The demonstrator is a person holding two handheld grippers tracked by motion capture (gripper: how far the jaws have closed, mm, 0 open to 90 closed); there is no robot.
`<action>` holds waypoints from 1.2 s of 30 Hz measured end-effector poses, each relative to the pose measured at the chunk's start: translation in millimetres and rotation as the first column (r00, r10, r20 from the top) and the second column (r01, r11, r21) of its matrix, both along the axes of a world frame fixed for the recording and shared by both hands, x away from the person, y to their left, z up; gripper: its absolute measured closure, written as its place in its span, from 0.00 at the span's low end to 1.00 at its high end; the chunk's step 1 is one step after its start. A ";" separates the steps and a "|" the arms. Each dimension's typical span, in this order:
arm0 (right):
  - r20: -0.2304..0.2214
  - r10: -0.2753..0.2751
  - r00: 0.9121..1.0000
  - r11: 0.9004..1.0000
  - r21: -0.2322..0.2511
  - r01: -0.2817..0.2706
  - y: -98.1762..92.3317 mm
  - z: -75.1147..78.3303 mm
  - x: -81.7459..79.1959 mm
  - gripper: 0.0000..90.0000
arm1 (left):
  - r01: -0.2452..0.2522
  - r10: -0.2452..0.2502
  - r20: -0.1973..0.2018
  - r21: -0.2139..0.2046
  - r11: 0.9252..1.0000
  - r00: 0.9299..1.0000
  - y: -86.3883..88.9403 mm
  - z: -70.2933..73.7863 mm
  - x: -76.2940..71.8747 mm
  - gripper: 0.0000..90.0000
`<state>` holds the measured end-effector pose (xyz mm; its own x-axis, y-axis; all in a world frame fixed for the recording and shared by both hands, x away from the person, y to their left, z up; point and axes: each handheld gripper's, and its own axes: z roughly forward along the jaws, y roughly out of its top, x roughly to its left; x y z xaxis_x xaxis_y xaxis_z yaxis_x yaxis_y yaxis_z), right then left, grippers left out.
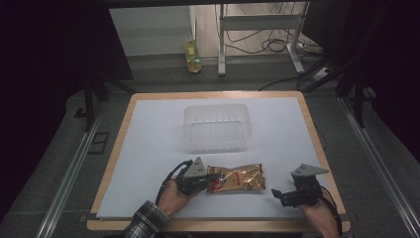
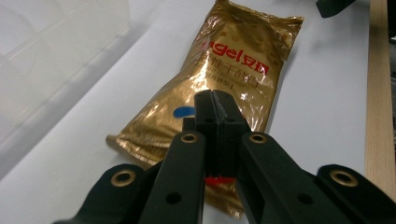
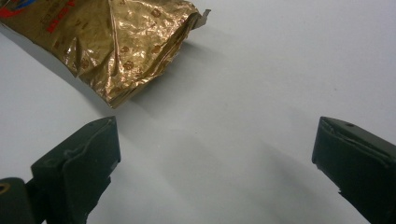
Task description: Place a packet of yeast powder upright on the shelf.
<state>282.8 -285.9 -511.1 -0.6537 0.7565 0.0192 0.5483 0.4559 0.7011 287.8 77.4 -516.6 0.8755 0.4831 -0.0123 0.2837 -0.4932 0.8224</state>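
The gold foil packet (image 1: 236, 178) lies flat on the worktop (image 1: 148, 148) before the clear tub (image 1: 216, 126): light, crinkly, slippery. The left gripper (image 2: 215, 105) pinches its near end; the right gripper (image 3: 215, 140) gapes wide, empty.

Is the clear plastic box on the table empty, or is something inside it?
Empty: through the clear plastic box only the white table cover shows. The gold bag lies outside it.

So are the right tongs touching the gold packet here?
Apart. The right gripper view shows the right tongs open over bare white table cover, with the gold packet lying clear beyond the nearer jaw.
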 end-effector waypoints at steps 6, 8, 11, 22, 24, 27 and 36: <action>-0.003 0.002 1.000 1.000 0.001 -0.002 0.0 0.0 0.1 0.01 | 0.010 -0.009 -0.012 0.033 0.999 1.000 -14.6 -11.0 6.6 0.99; -0.003 0.001 1.000 1.000 0.002 -0.001 0.1 0.1 0.0 0.01 | 0.008 -0.008 -0.011 0.031 0.999 1.000 -15.4 -13.4 7.5 1.00; -0.004 0.002 1.000 1.000 0.001 -0.002 0.2 0.5 -0.2 0.01 | 0.001 -0.002 0.017 0.066 0.998 1.000 -14.8 -14.3 6.1 1.00; -0.006 0.005 1.000 1.000 0.002 -0.005 -0.4 1.8 -1.5 0.01 | -0.035 0.032 0.030 0.100 0.994 0.999 -7.8 -16.1 4.9 1.00; -0.007 0.005 1.000 1.000 0.004 -0.005 -0.5 2.2 -1.8 0.01 | -0.040 0.037 0.030 0.102 0.994 0.999 -6.4 -16.6 3.6 1.00; -0.014 0.004 1.000 1.000 0.018 -0.003 -1.0 3.1 -2.1 0.01 | -0.047 0.044 0.027 0.115 0.992 0.999 -2.2 -17.2 1.0 1.00; -0.037 0.013 0.999 0.999 0.035 -0.012 1.0 3.5 -1.9 0.01 | -0.056 0.054 0.024 0.125 0.991 0.998 1.6 -19.2 -1.3 1.00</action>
